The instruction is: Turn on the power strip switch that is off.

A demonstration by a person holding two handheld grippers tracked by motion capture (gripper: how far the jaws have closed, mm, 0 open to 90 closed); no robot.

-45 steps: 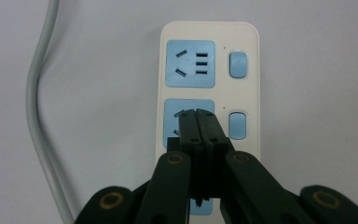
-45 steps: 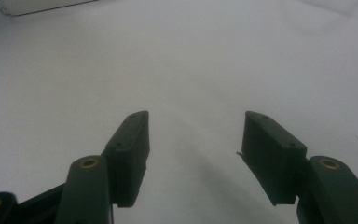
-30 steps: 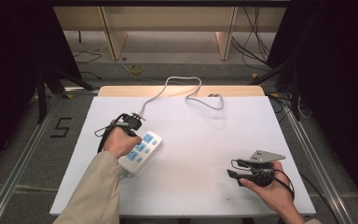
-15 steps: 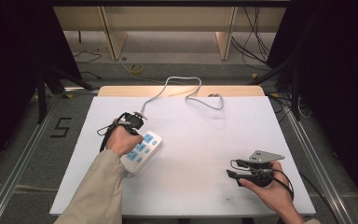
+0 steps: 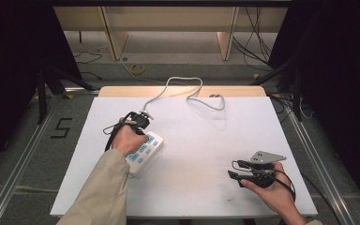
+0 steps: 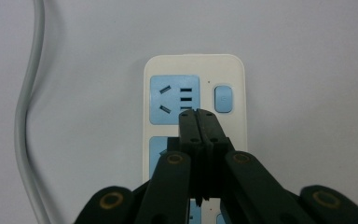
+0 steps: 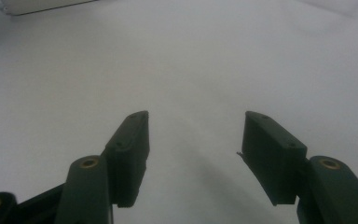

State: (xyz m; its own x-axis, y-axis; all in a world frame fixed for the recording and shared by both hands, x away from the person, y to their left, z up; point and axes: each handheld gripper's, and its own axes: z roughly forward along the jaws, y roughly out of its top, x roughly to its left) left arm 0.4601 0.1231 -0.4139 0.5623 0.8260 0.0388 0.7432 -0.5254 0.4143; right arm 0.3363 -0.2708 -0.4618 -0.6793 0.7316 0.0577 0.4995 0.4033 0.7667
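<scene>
A white power strip [image 5: 143, 152] with pale blue sockets lies on the left half of the white table [image 5: 206, 140], turned at a slant, its far end pointing toward the back of the table. A grey cord [image 5: 183, 86] leaves that far end, loops across the back of the table and curls down again near the middle.

The left tongs [image 5: 138, 123] hang over the far part of the strip, carried by the left hand [image 5: 127, 139], whose beige sleeve [image 5: 101, 192] comes in from the bottom edge. In the left gripper view the left tongs [image 6: 198, 114] are pressed fully together with nothing between them, and their joined tips sit above the face of the power strip [image 6: 193, 100], right at the lower edge of a blue socket [image 6: 174, 99] and just beside a small blue switch [image 6: 223, 98]. Whether the tips touch the plastic cannot be told. The cord [image 6: 25, 116] runs down the left side of that view, apart from the strip's edge.

The right tongs [image 5: 234, 176] rest low over the near right part of the table, held by the right hand [image 5: 269, 192], well apart from the strip and pointing toward the left. In the right gripper view the right tongs [image 7: 196, 140] stand wide apart and hold nothing, with bare table between them; an edge of the power strip [image 7: 42, 5] shows far off at the top left corner.
</scene>
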